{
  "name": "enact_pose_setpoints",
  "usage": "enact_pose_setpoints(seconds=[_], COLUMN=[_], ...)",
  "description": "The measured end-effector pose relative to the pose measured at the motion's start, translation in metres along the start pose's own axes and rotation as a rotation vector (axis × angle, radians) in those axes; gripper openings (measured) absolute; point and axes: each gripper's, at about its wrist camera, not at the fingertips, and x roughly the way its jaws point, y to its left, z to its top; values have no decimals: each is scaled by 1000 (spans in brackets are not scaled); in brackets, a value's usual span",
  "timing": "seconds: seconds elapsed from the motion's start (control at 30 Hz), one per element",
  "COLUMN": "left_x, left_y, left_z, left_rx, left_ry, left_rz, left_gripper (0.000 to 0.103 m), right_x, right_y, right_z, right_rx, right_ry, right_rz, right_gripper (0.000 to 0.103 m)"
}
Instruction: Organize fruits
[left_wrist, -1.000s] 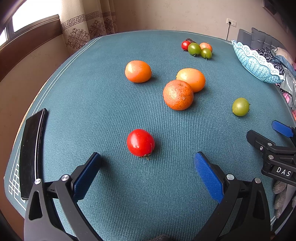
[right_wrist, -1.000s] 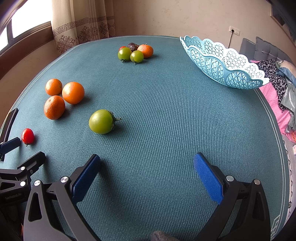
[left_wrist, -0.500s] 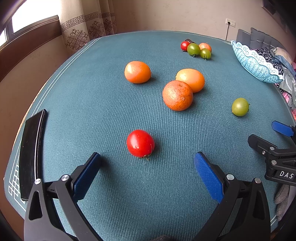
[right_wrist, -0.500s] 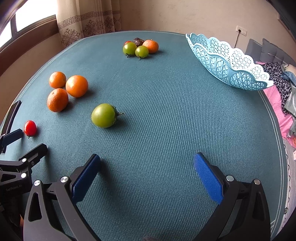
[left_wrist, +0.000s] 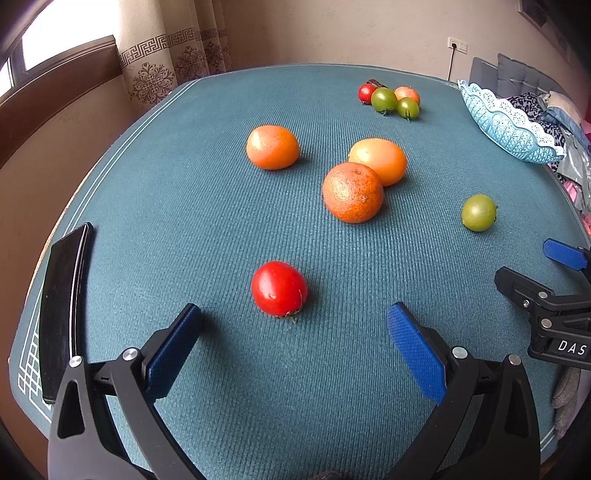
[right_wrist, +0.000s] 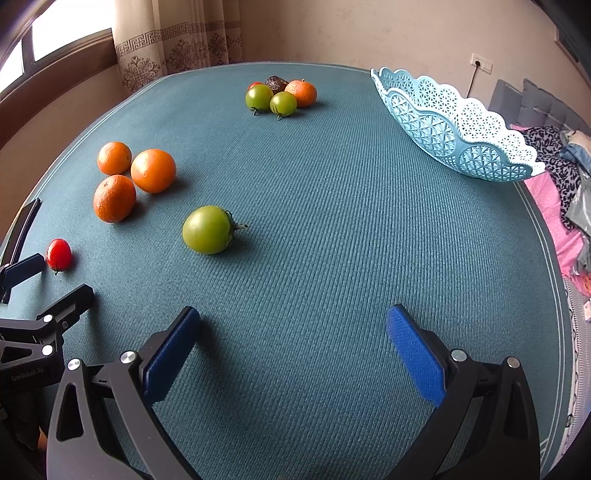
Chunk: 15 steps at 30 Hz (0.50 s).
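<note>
A red tomato (left_wrist: 279, 288) lies just ahead of my left gripper (left_wrist: 293, 317), which is open and holds nothing. Beyond it sit three oranges (left_wrist: 352, 192). A lone green tomato (right_wrist: 207, 229) rests ahead and left of my right gripper (right_wrist: 293, 317), also open and empty. The same green tomato (left_wrist: 478, 212) shows at the right of the left wrist view. A light blue lace basket (right_wrist: 448, 127) stands at the far right. A far cluster of green tomatoes (right_wrist: 271, 99), a small orange and a dark fruit lies at the back.
The table (right_wrist: 332, 221) carries a teal cloth. A black phone (left_wrist: 61, 310) lies along its left edge. Clothes and pink bedding (right_wrist: 565, 206) are piled past the right edge. A curtain and a window stand behind the table.
The right gripper has drifted forward and turned slightly, so the green tomato and basket sit a bit nearer and lower in its view. The left gripper has barely moved.
</note>
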Motion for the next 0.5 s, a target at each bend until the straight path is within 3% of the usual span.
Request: enact_pose_setpoints(seconds=[0.5], left_x=[-1], left_y=[1], left_z=[-2], left_rx=[2], left_ry=[-4], left_rz=[-2], left_gripper=[101], right_x=[-2], right_y=[1], right_z=[-2], right_rx=[4], right_ry=[-11], right_rz=[-4], right_gripper=[98])
